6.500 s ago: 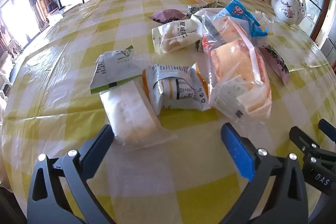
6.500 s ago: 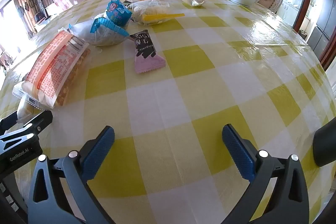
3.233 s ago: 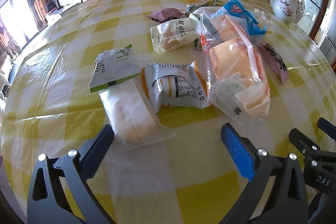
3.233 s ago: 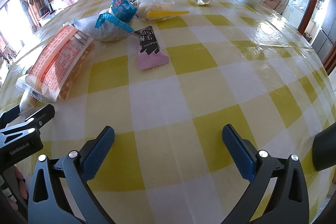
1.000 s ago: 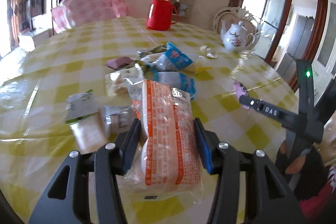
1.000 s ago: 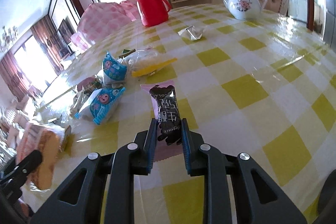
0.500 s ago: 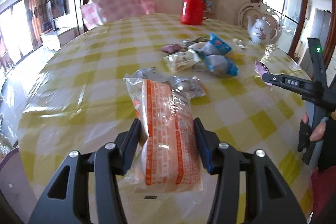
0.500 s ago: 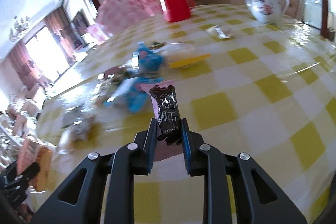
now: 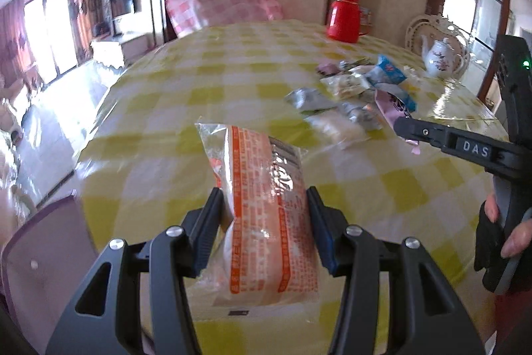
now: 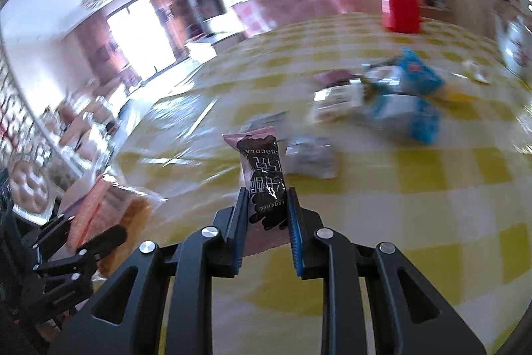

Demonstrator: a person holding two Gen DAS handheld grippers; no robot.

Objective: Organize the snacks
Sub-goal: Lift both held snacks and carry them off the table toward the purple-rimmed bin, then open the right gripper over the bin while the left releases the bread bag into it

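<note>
Bread bag point(image 9: 266, 208) clamped lengthwise in left gripper point(image 9: 264, 230), raised over the desk point(image 9: 206, 95). Chocolate bar point(image 10: 262, 182) pinched upright in right gripper point(image 10: 266, 218). Other snacks point(image 9: 352, 95) lie ahead and right of the left gripper, on the desk.

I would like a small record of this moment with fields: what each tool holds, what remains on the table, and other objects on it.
left tool: shut on the orange-printed bread bag, lifted above the table
right tool: shut on the pink chocolate bar, held off the table
table: yellow and white checked cloth
snacks remaining: pile of small packets, including blue ones, on the far right part
other objects: red thermos at the far edge; white teapot at the right
image quality: right wrist view is motion-blurred
</note>
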